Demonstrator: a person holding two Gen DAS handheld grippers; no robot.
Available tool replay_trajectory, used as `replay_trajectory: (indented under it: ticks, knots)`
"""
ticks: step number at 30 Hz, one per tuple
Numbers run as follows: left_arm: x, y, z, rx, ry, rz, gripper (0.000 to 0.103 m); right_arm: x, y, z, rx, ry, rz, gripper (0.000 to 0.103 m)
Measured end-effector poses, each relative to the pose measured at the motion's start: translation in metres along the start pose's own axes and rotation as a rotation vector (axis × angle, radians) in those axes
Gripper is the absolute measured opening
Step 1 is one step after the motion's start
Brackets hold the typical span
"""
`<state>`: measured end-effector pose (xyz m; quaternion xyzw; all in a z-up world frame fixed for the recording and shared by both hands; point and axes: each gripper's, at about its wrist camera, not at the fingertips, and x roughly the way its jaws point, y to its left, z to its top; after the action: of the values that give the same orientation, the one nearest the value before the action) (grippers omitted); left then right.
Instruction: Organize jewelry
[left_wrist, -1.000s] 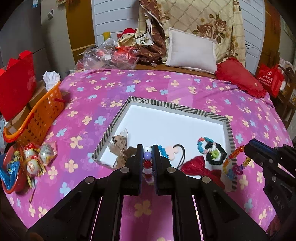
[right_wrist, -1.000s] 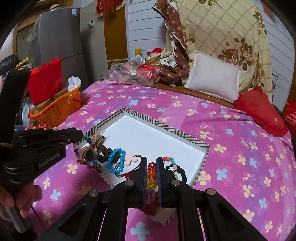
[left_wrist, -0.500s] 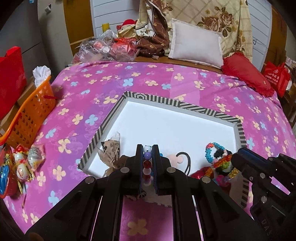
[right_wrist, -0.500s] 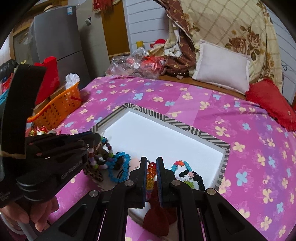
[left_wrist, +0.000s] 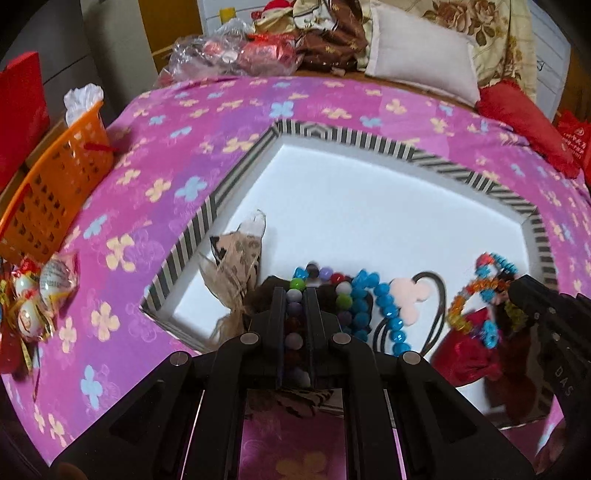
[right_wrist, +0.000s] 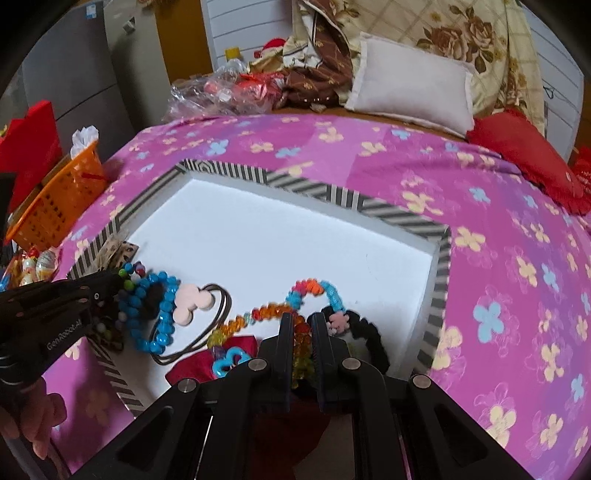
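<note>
Both tongs are clenched, each on its own string of beads, and both hang low over the near end of the striped-rim tray (left_wrist: 436, 162) that lies on the flowered bed cover (left_wrist: 177, 155).

The left tongs (left_wrist: 299, 295) grip a bracelet of mixed round beads (left_wrist: 294, 306), pinched by one side so the rest of the loop drapes free at 12 o'clock over the heap below. The right tongs (right_wrist: 303, 325) hold an orange and yellow crystal strand (right_wrist: 266, 314), which trails toward 10 o'clock and ends in a turquoise section (right_wrist: 332, 291).

The other jewelry lies bunched at the tray's near edge: a blue bead bracelet (right_wrist: 162, 317) at 9 o'clock from the right tongs, a pink flower hair tie (right_wrist: 192, 301) beside it, a red pouch (right_wrist: 207, 363) and a black knitted piece (right_wrist: 365, 332). The tray's far half is bare white, so I judge the two strings are held apart to keep them from tangling while they are lowered in.
</note>
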<state>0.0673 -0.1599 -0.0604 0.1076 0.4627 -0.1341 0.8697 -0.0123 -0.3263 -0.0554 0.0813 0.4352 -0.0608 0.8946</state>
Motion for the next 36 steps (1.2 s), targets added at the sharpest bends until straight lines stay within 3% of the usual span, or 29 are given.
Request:
replay_trajectory:
  ticks: [3,5,6,8,10,13,22,26,36]
  knots:
    - [0.003,-0.002,-0.003,0.003,-0.001,0.017,0.008,-0.003,0.001,-0.003,0.0,0.0,0.004,0.013]
    - [0.002,-0.001,-0.004,-0.002,-0.005,0.019,0.008,-0.007,0.001,-0.005,0.005,-0.006,0.002,0.04]
    - [0.001,0.0,-0.004,-0.008,-0.007,0.016,0.008,-0.011,0.001,-0.007,0.01,-0.017,0.004,0.043]
    - [-0.003,0.001,-0.004,-0.02,-0.009,0.011,0.011,-0.015,0.002,-0.01,0.008,-0.017,0.006,0.043]
    - [-0.006,0.001,-0.005,-0.022,-0.011,-0.001,0.031,-0.021,0.004,-0.012,0.006,-0.018,0.011,0.043]
    - [-0.015,0.002,-0.009,-0.032,-0.023,-0.024,0.044,-0.037,0.006,-0.019,0.006,-0.036,0.016,0.043]
    - [-0.058,0.008,-0.026,-0.034,-0.076,-0.01,0.046,-0.085,0.012,-0.035,0.02,-0.111,-0.005,0.046]
    - [-0.083,0.012,-0.038,-0.037,-0.122,0.002,0.046,-0.103,0.015,-0.044,0.04,-0.15,-0.011,0.069]
    - [-0.129,0.023,-0.063,-0.056,-0.218,0.013,0.046,-0.127,0.026,-0.069,0.044,-0.169,-0.01,0.069]
